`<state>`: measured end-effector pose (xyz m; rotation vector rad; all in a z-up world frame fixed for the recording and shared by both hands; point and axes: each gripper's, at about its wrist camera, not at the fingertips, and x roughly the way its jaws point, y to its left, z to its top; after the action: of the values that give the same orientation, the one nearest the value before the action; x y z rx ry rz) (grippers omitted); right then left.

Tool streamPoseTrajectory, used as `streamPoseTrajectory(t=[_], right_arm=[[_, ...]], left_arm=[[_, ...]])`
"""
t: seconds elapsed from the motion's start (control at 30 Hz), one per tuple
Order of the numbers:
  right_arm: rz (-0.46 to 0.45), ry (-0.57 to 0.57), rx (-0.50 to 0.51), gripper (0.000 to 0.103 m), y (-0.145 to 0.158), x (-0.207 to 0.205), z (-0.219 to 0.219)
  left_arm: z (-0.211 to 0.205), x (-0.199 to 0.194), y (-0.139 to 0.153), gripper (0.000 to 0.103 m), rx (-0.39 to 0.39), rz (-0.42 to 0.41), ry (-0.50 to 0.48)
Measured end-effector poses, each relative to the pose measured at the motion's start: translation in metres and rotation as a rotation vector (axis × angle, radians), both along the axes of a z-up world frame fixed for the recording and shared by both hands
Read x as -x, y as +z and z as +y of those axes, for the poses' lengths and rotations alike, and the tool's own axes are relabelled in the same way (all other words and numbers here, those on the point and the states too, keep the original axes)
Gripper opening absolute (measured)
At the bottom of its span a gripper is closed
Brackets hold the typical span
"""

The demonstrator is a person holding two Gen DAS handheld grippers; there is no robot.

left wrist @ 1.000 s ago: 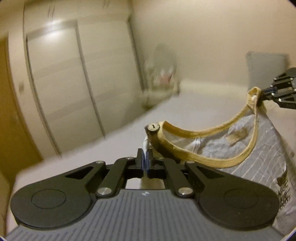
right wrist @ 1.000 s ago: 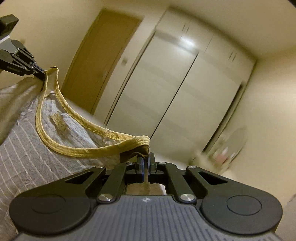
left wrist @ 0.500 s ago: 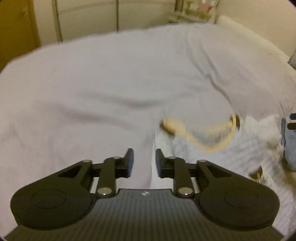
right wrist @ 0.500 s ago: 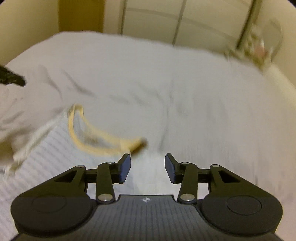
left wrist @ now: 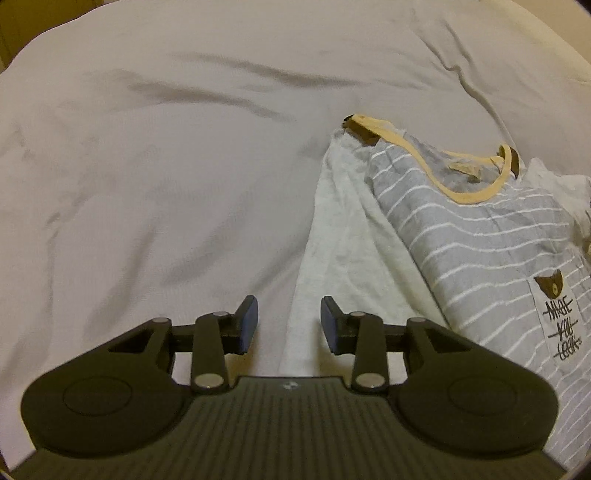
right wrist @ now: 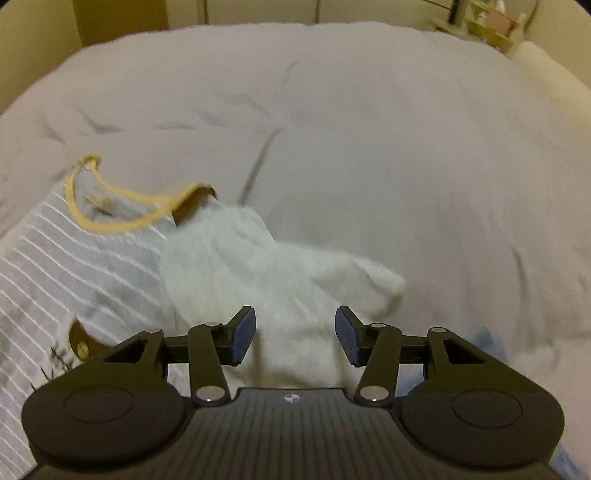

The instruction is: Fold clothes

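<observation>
**A:** What is cut off or hard to read here?

**B:** The shirt runs off the right edge of the left wrist view and off the left edge of the right wrist view, so its hem and lower body are out of sight in both. The right wrist picture is a little smeared; the print near its lower left edge is only a dark scribble there. In the left wrist view the pocket shows a small brown bear head and three struck-through lines of lettering that I cannot read with any certainty. Far right in the right wrist view, a shelf with small things on it is too blurred to name.

**A:** And the count?

**B:** One shirt, grey with thin white stripes and a mustard neckband, lying face up on the bed sheet. Two pale sleeves: the left sleeve lies right of centre in the left view, the right sleeve spreads to the right in the other. One label inside the neck. Two grippers.

**A:** Their jaws?

**B:** The left gripper stands wide apart, holding nothing, above the left sleeve's outer edge. The right gripper is also spread wide and empty, over the right sleeve.
</observation>
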<state>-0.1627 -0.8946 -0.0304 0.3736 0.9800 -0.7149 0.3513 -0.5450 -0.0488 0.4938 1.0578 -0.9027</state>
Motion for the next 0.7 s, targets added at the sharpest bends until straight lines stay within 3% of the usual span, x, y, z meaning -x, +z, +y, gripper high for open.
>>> streamPoseTrajectory(t=[0.07,0.27,0.33,0.43,0.6,0.7], right_arm=[[0.001,0.049,0.006,0.051,-0.001,-0.013,0.001],[0.008,0.083,0.005,0.054,-0.003,-0.035,0.005],[0.010,0.071,0.000,0.054,-0.004,-0.044,0.006],[0.005,0.073,-0.003,0.054,-0.005,-0.066,0.009],[-0.021,0.185,0.000,0.054,0.003,-0.130,0.017],[-0.057,0.287,-0.016,0.054,0.005,-0.185,0.022]], left_arm=[[-0.006,-0.007,-0.004,0.032,0.005,0.006,-0.011],[-0.029,-0.023,-0.026,0.028,0.012,0.181,-0.069],[-0.029,-0.021,-0.030,0.000,-0.005,0.193,-0.130],[-0.016,-0.029,-0.017,0.000,0.010,0.132,-0.169],[0.018,-0.090,0.030,0.000,0.049,-0.044,-0.089],[0.030,-0.121,0.044,0.000,0.061,-0.067,-0.101]])
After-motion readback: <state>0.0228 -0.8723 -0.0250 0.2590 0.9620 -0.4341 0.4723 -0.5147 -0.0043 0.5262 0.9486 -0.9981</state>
